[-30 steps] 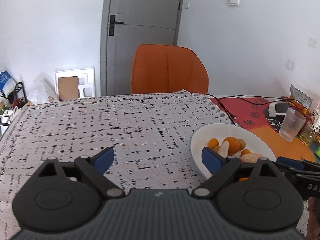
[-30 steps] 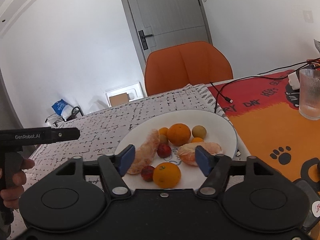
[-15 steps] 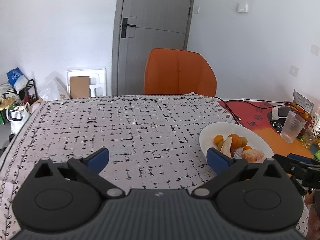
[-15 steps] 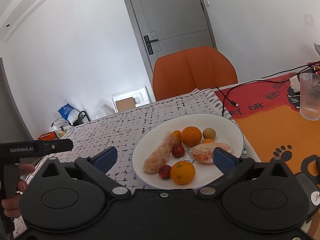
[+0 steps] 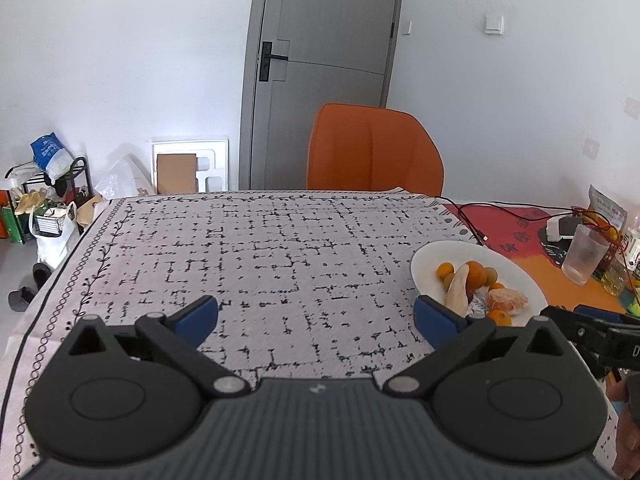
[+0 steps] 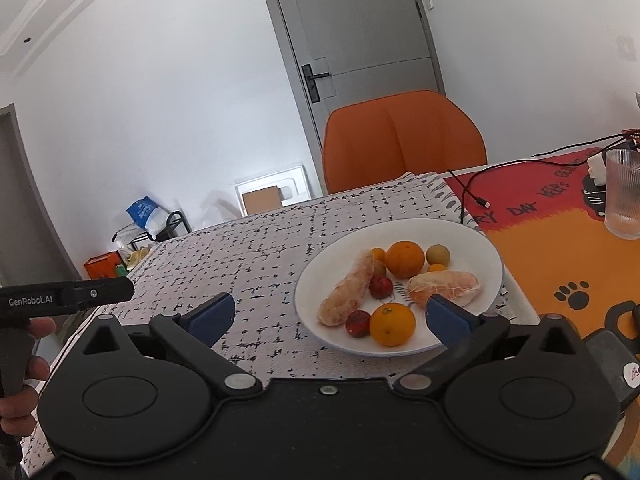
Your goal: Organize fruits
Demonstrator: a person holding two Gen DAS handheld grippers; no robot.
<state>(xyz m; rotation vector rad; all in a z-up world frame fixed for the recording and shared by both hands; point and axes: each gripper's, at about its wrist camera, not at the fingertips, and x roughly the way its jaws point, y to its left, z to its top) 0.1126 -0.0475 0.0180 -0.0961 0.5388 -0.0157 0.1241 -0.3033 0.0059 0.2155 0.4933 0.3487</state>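
Both grippers empty, jaws wide apart: left gripper [image 5: 316, 314] hovers over the bare grey patterned cloth on the counter [image 5: 248, 256], right gripper [image 6: 328, 314] sits just short of the round white plate [image 6: 452, 232] at the cloth's right edge. Best next move, probably: right comes straight down over one loose fruit, like the near round orange [image 6: 392, 323], jaws clear of neighbours, squeezing gently. Plate also holds a second orange [image 6: 407, 258], two peeled pinkish citrus pieces [image 6: 348, 294], small red fruits [image 6: 381, 286], all bunched and touching.
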